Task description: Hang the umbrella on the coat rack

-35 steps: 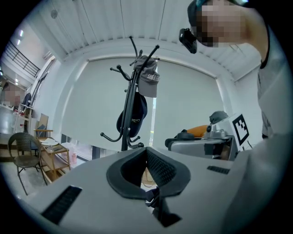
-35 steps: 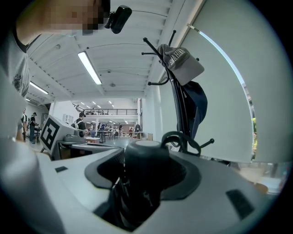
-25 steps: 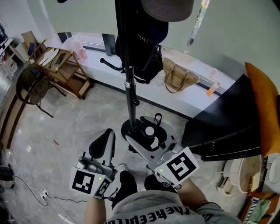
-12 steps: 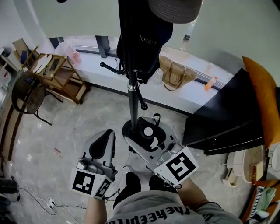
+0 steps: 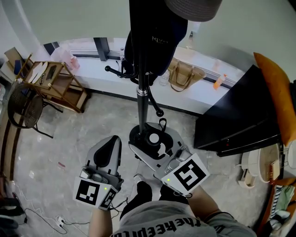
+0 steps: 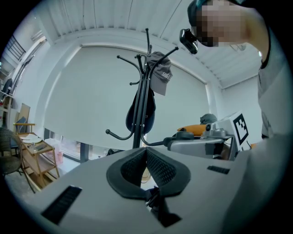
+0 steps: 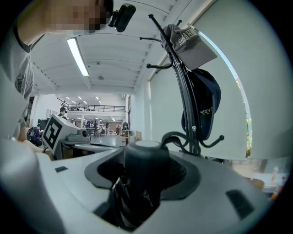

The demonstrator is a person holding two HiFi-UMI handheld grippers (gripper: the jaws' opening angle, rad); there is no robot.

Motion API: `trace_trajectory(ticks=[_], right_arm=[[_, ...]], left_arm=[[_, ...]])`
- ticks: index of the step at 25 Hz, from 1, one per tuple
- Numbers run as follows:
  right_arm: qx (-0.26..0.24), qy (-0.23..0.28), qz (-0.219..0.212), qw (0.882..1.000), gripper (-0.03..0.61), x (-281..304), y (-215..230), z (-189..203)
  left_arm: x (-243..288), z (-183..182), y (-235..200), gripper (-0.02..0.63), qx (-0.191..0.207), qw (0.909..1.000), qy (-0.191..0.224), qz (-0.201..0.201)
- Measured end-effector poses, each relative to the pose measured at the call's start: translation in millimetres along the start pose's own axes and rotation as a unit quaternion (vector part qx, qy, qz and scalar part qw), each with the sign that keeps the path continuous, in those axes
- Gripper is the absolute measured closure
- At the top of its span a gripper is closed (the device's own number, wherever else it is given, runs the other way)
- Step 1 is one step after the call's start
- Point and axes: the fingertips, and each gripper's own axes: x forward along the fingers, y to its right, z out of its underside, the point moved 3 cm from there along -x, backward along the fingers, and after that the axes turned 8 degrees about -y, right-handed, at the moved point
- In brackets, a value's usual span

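Observation:
The black coat rack [image 5: 142, 98] stands straight ahead; a dark cap [image 5: 156, 40] and a grey hat [image 5: 194, 7] hang on it. In the head view my right gripper [image 5: 156, 144] is shut on a folded black umbrella [image 5: 154, 138], whose end cap faces up and whose wrist loop [image 5: 163, 124] sticks out toward the pole. In the right gripper view the umbrella [image 7: 145, 164] fills the jaws, with the rack [image 7: 185, 100] up ahead. My left gripper [image 5: 111, 144] is shut with nothing in it, left of the pole. The left gripper view shows the rack [image 6: 139, 114] beyond the closed pads [image 6: 158, 167].
A wooden shelf cart [image 5: 53, 83] and a round-backed chair [image 5: 23, 111] stand at the left. A straw handbag [image 5: 182, 76] sits on the window ledge behind the rack. A black table [image 5: 236, 120] and an orange cushion [image 5: 277, 92] are at the right. A cable [image 5: 60, 220] lies on the floor.
The rack pole, its base and the ledge have drifted slightly in the head view as the person shifts toward it. Both grippers hold their places and stay shut.

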Motion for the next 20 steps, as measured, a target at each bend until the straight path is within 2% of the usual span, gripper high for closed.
trace_trajectory(ticks=[12, 20], right_arm=[[0.002, 0.009, 0.026, 1.0, 0.33, 18.2, 10.0, -3.0], [0.017, 0.005, 0.03, 0.999, 0.33, 23.7, 18.2, 0.5]], left_arm=[[8.7, 3.0, -19.5, 0.598, 0.002, 0.9997, -0.007, 0.024], [14.1, 5.0, -24.6, 0.598, -0.002, 0.9996, -0.011, 0.028]])
